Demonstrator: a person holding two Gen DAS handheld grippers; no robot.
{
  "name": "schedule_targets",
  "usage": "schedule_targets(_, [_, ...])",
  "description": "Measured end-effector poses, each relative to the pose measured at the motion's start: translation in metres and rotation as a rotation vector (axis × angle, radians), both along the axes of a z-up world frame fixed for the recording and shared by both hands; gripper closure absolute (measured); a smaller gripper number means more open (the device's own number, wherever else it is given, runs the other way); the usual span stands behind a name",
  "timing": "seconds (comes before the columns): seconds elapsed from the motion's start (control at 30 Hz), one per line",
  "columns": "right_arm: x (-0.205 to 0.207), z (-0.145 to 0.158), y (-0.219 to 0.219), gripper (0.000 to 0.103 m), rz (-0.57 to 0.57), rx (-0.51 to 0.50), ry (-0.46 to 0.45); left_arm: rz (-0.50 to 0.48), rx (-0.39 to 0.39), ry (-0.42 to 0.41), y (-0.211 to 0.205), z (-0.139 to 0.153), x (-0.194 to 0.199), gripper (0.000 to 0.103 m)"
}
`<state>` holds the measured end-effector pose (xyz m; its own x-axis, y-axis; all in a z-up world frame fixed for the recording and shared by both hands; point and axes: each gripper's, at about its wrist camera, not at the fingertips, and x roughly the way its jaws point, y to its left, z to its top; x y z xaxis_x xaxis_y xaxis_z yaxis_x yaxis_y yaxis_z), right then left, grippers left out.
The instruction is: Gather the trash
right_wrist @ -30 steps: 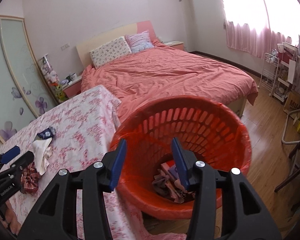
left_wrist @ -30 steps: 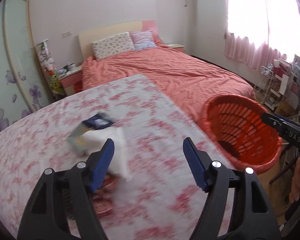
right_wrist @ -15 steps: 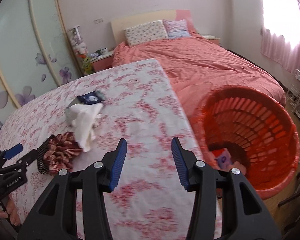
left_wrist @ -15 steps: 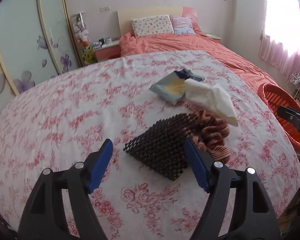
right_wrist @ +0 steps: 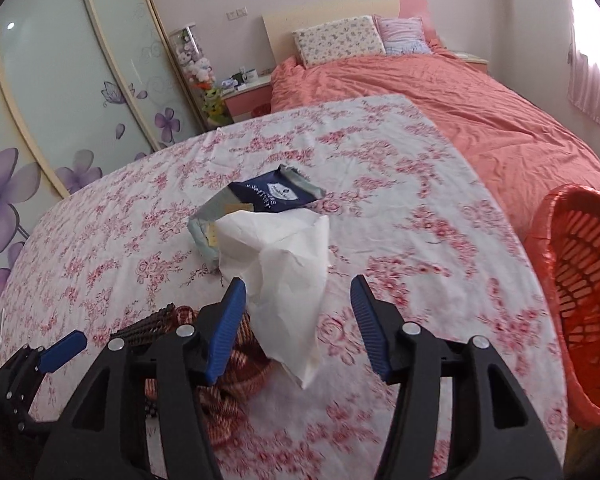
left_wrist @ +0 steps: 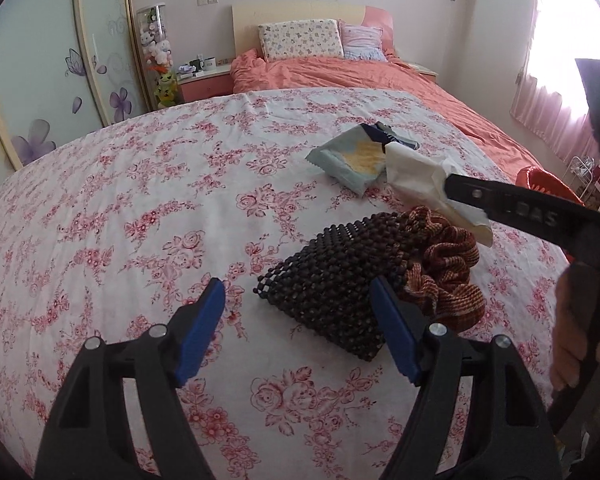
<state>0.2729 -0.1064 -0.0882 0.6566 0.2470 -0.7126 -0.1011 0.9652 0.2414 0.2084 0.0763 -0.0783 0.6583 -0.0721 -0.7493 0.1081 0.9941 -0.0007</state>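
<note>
On the flowered tablecloth point(left_wrist: 148, 208) lie a dark beaded mat point(left_wrist: 332, 280), a red-brown scrunchie point(left_wrist: 444, 264), a crumpled white tissue point(right_wrist: 288, 264) and a blue-and-pale snack wrapper point(right_wrist: 260, 200). My left gripper point(left_wrist: 298, 322) stands open just short of the beaded mat, whose near corner lies between the blue pads, untouched. My right gripper point(right_wrist: 298, 312) hovers over the tissue with its jaws opening; the tissue lies between the pads, unpressed. In the left wrist view, a finger of the right gripper point(left_wrist: 500, 204) reaches across the tissue point(left_wrist: 420, 176) from the right.
An orange slatted basket point(right_wrist: 580, 288) stands off the table's right edge. Behind the table is a bed with a salmon cover point(right_wrist: 480, 100) and pillows. Sliding doors with purple flowers point(right_wrist: 80, 92) line the left wall. A person's hand point(left_wrist: 572, 340) shows at the right.
Both grippers swung left from the orange basket to the items on the table. The left one now faces the beaded mat; the right one came over the tissue and its jaws widened.
</note>
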Motion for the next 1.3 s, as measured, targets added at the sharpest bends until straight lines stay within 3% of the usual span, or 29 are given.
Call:
schedule_targets(0.03, [0.004,-0.005,0.002,0.055,0.008,0.007,0.022,-0.004,-0.002,0.002,0.0,0.0,0.0,0.029])
schedule_targets(0.07, [0.005,-0.008,0.002,0.069,0.016,0.02,0.035,-0.009,-0.005,0.004,0.0,-0.001,0.0,0.029])
schedule_targets(0.2, [-0.007,-0.006,-0.003,0.086,0.018,0.002,-0.004,-0.022,-0.014,0.02,-0.002,-0.005,0.003,0.032])
schedule_targets(0.27, [-0.012,-0.003,-0.01,0.087,-0.006,-0.021,-0.017,-0.034,-0.027,0.042,-0.005,-0.009,0.005,0.047])
schedule_targets(0.4, [-0.017,-0.003,-0.023,0.088,-0.046,-0.038,-0.017,-0.033,-0.017,0.04,-0.009,-0.014,0.005,0.066])
schedule_targets(0.47, [-0.018,-0.004,-0.029,0.088,-0.061,-0.041,-0.014,-0.034,-0.019,0.034,-0.009,-0.013,0.005,0.085])
schedule_targets(0.57, [-0.019,-0.004,-0.034,0.088,-0.077,-0.053,-0.018,-0.006,-0.027,0.027,0.0,-0.009,0.007,0.092])
schedule_targets(0.73, [-0.021,-0.006,-0.036,0.088,-0.082,-0.092,-0.025,0.094,0.038,-0.017,0.027,0.003,0.021,0.096])
schedule_targets(0.9, [-0.024,-0.008,-0.031,0.087,-0.067,-0.137,-0.041,0.154,0.029,0.006,0.048,0.0,0.04,0.096])
schedule_targets(1.0, [-0.023,-0.008,-0.032,0.086,-0.064,-0.136,-0.034,0.144,0.014,0.011,0.051,-0.003,0.041,0.087])
schedule_targets(1.07, [-0.024,-0.008,-0.034,0.086,-0.065,-0.128,-0.029,0.126,-0.015,0.017,0.052,-0.005,0.039,0.07])
schedule_targets(1.3, [-0.023,-0.009,-0.033,0.084,-0.061,-0.13,-0.02,0.103,-0.029,0.048,0.047,-0.017,0.039,0.068])
